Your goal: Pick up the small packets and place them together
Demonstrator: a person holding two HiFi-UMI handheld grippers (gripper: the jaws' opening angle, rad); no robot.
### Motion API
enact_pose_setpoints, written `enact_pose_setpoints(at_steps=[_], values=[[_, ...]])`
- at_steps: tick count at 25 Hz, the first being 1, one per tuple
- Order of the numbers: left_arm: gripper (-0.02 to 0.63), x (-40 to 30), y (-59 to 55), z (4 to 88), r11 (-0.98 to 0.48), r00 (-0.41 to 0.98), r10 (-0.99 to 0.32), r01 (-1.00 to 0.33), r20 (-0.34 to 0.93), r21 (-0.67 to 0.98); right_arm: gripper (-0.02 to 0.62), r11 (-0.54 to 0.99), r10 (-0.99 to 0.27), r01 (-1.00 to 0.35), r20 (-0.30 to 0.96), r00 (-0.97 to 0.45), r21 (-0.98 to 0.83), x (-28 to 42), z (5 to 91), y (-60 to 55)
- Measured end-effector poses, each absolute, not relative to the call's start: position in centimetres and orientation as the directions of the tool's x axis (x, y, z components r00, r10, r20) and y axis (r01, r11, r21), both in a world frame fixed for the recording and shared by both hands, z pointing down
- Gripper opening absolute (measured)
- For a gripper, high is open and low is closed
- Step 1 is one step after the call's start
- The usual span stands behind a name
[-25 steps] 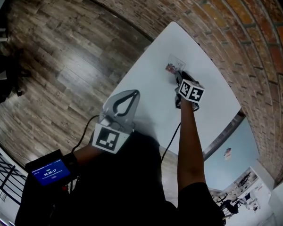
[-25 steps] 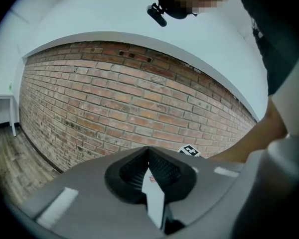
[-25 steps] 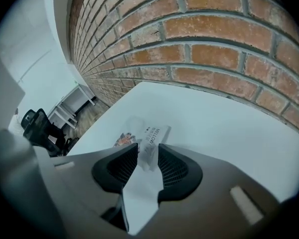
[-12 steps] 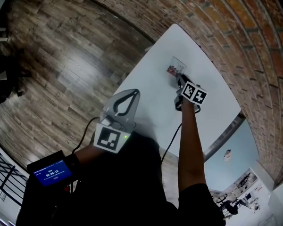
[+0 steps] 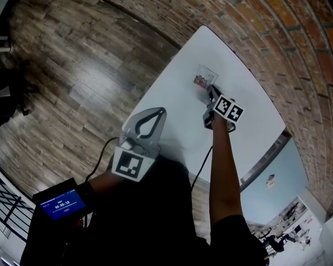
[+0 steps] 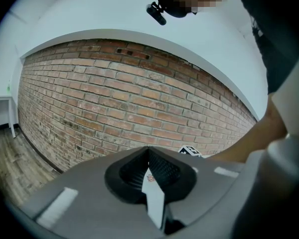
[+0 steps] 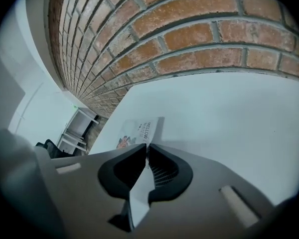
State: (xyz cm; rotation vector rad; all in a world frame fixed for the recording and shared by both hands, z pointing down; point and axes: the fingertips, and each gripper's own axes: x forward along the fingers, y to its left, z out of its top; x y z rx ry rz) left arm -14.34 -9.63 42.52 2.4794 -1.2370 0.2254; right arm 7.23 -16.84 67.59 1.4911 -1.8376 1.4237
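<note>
A small white packet (image 5: 201, 77) with dark print and a red picture lies flat near the far edge of the white table (image 5: 177, 110). In the right gripper view the same packet (image 7: 138, 132) sits just past my right gripper (image 7: 146, 146). Its jaws have just been closing, and their tips now pinch the packet's near edge. From above, my right gripper (image 5: 210, 89) points down at the packet's near side, with its marker cube (image 5: 228, 110) behind it. My left gripper (image 5: 160, 111) hovers over the table's near left part, shut and empty; in its own view the left gripper (image 6: 148, 150) shows only its closed tips.
A brick wall (image 5: 277, 43) runs close behind the table's far edge. Wooden floor (image 5: 72, 65) lies to the left. A device with a blue screen (image 5: 60, 203) hangs by my left forearm, and a cable (image 5: 202, 159) trails over the table's near edge.
My right gripper has rolled a little at the packet, its marker cube turning with it. The left gripper and the packet stay where they were.
</note>
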Motion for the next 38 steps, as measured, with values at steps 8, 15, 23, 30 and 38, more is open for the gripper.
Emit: enact_pose_setpoints(at_steps=[8, 15, 23, 30, 38], values=[[0.000, -14.6, -9.6, 42.8, -0.550, 0.600, -0.742, -0.800, 0.300, 0.240, 0.012, -0.051, -0.520, -0.887, 0.771, -0.368, -0.458, 7.1, 66.9, -16.8], [0.000, -13.0, -8.9, 41.7, -0.567, 0.611, -0.739, -0.791, 0.283, 0.229, 0.009, 0.047, -0.543, -0.913, 0.757, -0.365, -0.406, 8.4, 63.7, -15.8], [0.000, -9.4, -6.3, 40.7, -0.587, 0.633, -0.728, -0.774, 0.263, 0.238, 0.008, 0.206, -0.522, -0.910, 0.747, -0.412, -0.359, 11.7, 60.4, -12.7], [0.000, -6.1, -4.3, 39.8, -0.588, 0.636, -0.734, -0.771, 0.238, 0.245, 0.008, 0.280, -0.446, -0.884, 0.764, -0.466, -0.376, 13.7, 60.6, -9.8], [0.000, -4.8, -3.3, 40.0, -0.578, 0.622, -0.744, -0.782, 0.244, 0.232, 0.009, 0.496, -0.252, -0.813, 0.846, -0.470, -0.304, 12.7, 63.6, -6.5]])
